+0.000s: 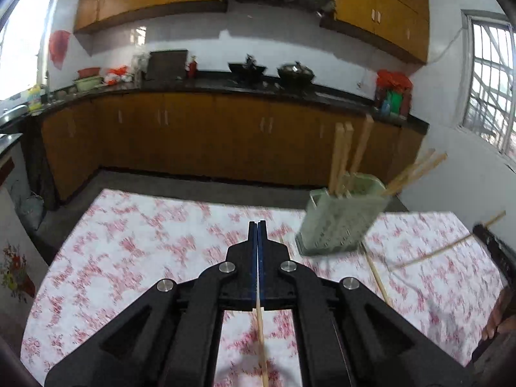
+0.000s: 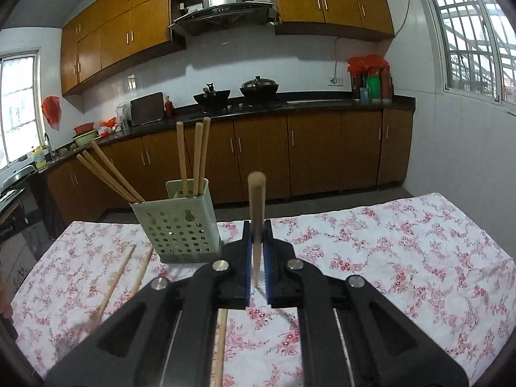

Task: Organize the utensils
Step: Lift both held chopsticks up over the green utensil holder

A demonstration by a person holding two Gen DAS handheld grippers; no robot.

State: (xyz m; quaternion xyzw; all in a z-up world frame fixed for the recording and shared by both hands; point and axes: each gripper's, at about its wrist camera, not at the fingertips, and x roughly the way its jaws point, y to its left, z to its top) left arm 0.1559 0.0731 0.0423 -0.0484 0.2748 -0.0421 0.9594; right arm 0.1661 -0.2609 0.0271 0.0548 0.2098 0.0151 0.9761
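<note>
A pale green perforated utensil holder [image 1: 338, 219] [image 2: 180, 222] stands on the floral tablecloth with several wooden chopsticks [image 2: 193, 154] upright and leaning in it. My left gripper [image 1: 257, 225] is shut on a thin chopstick [image 1: 261, 338] that runs back under the jaws, left of the holder. My right gripper [image 2: 257, 225] is shut on a chopstick [image 2: 256, 200] that points up and forward, just right of the holder. Loose chopsticks [image 2: 116, 287] [image 1: 377, 274] lie on the cloth in front of the holder.
The table [image 2: 387, 258] has a white cloth with red flowers. Beyond it are a floor gap and brown kitchen cabinets [image 2: 290, 154] with woks on the counter. My right gripper's black body [image 1: 493, 245] shows at the right edge of the left wrist view.
</note>
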